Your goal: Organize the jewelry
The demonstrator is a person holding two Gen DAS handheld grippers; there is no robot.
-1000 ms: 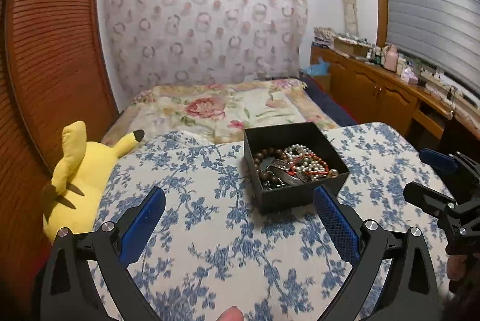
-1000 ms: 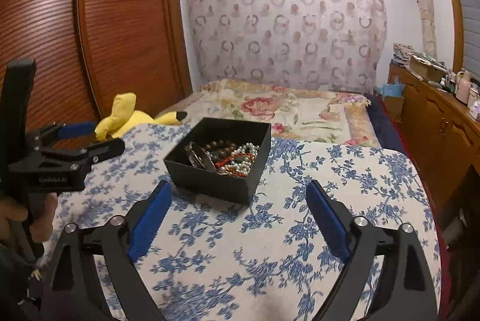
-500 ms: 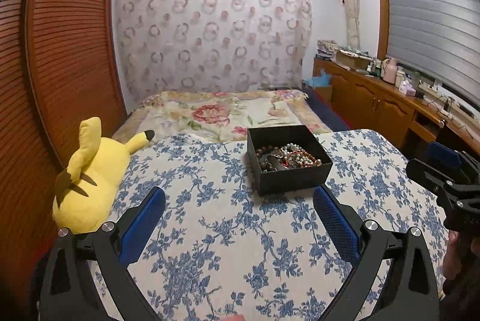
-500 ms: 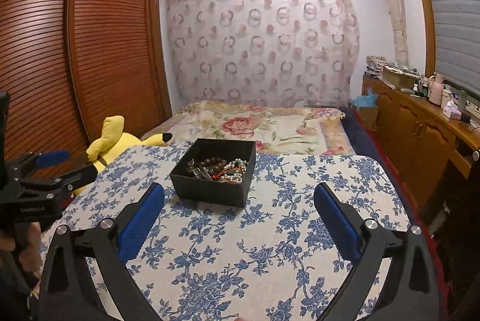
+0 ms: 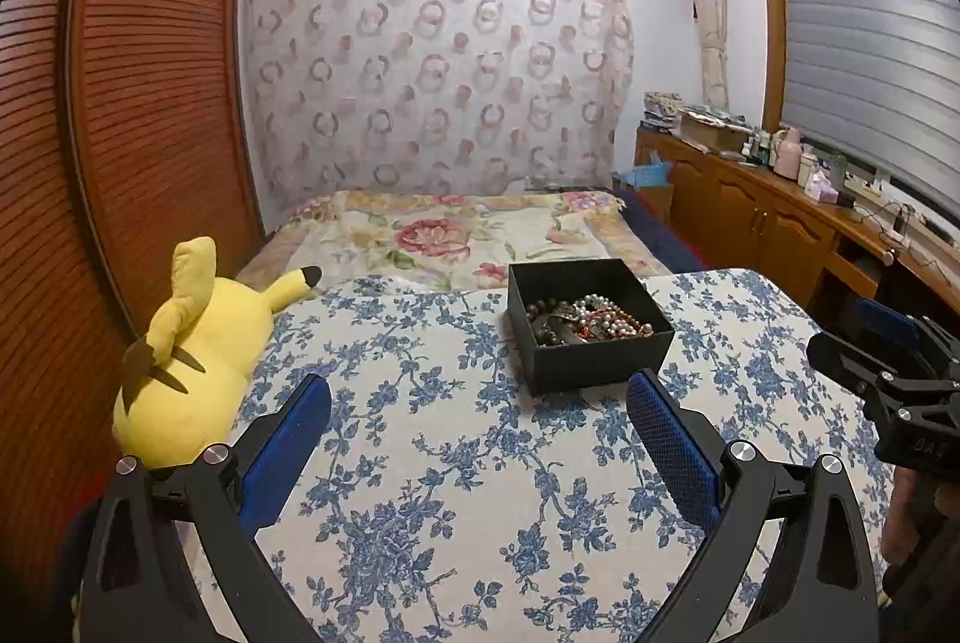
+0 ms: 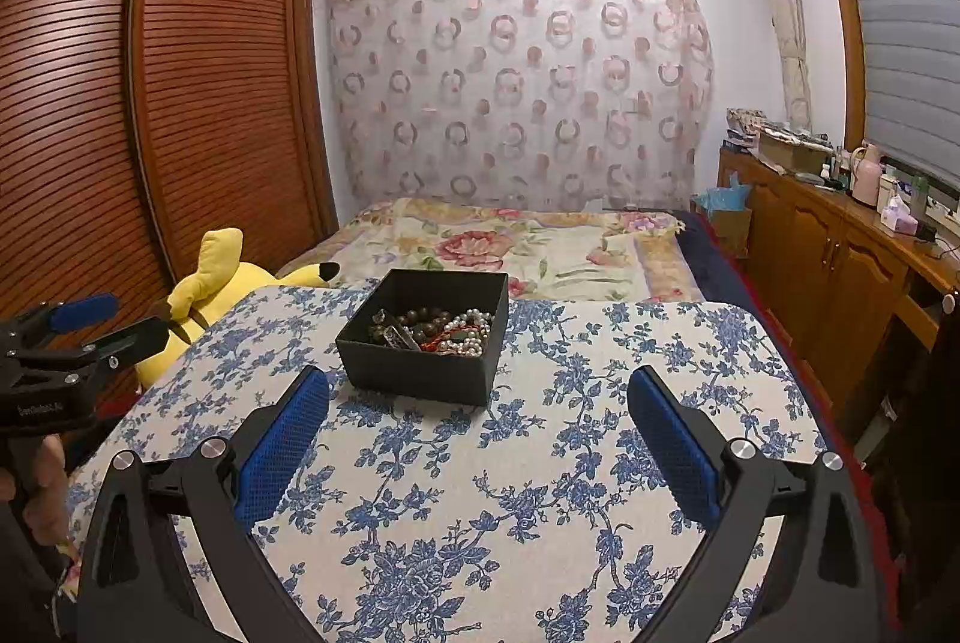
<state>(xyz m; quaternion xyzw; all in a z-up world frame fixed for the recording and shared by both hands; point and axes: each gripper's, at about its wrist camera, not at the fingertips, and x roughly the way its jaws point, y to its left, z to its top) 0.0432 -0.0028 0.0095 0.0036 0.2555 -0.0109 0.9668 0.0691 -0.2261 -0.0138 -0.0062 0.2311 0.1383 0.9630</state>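
Bedroom table under a blue floral cloth (image 5: 420,433), with a black box (image 5: 591,358) of jewelry set toward its far edge

Both grippers are held back over the near edge, the left gripper (image 5: 477,439) and right gripper (image 6: 477,436) each spread wide with nothing between the pads, seemingly so the box can be approached from either side. The jewelry (image 6: 441,331) is heaped inside the box as a tangle of pearl, red and dark wooden beads; single pieces cannot be told apart, and a flat metallic item among them is too small to name. No tray or stand for sorting is seen. A yellow plush toy (image 5: 192,361) is propped against the left edge, partly cut off by the cloth in the right wrist view
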